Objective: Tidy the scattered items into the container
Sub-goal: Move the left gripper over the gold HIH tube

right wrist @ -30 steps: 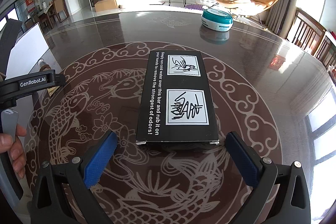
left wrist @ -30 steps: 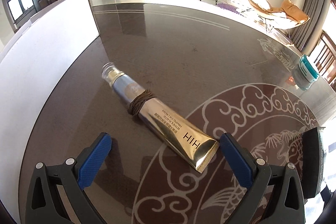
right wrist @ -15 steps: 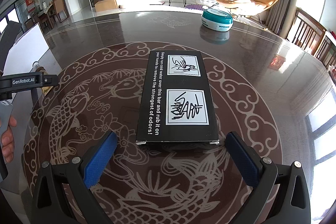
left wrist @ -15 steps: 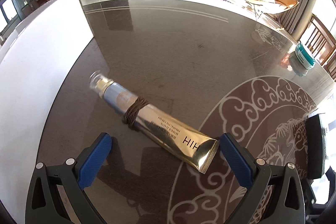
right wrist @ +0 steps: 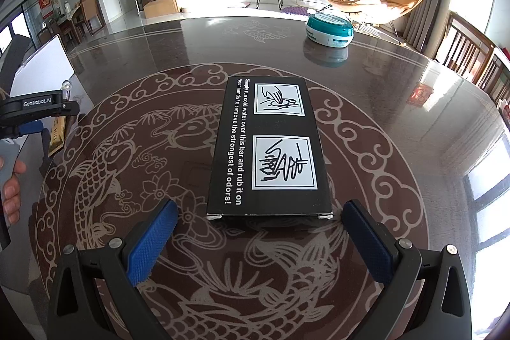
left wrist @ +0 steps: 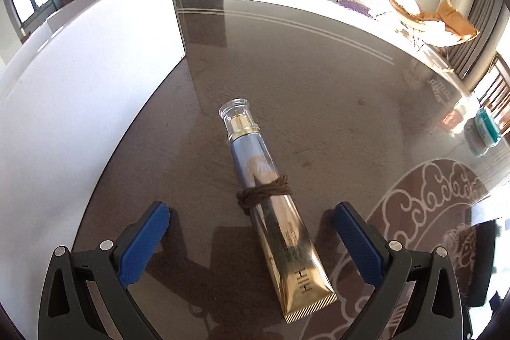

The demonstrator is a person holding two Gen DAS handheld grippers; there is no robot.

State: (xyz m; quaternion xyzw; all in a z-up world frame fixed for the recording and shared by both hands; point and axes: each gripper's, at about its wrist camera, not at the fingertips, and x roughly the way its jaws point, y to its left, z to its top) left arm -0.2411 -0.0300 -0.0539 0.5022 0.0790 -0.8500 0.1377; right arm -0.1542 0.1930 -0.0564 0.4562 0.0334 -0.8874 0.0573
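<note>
- The left gripper [left wrist: 251, 231] is gaping wide, its blue pads [left wrist: 143, 241] straddling the crimped half of the gold tube [left wrist: 271, 199] without touching it.
- The tube is lying flat on the dark table [left wrist: 318, 78], clear cap pointing away, a brown cord [left wrist: 264, 193] wrapped round its middle.
- The white container [left wrist: 79, 78] is standing at the table's left edge.
- The right gripper [right wrist: 258, 238] is also spread wide and empty, hovering just short of the black box [right wrist: 271, 145] lying at the table's centre.
- A teal-lidded tub [right wrist: 330, 29] is sitting near the far edge.

Glossy gold tube [left wrist: 288, 247]; matt black box [right wrist: 271, 148]; polished table [left wrist: 318, 69].
</note>
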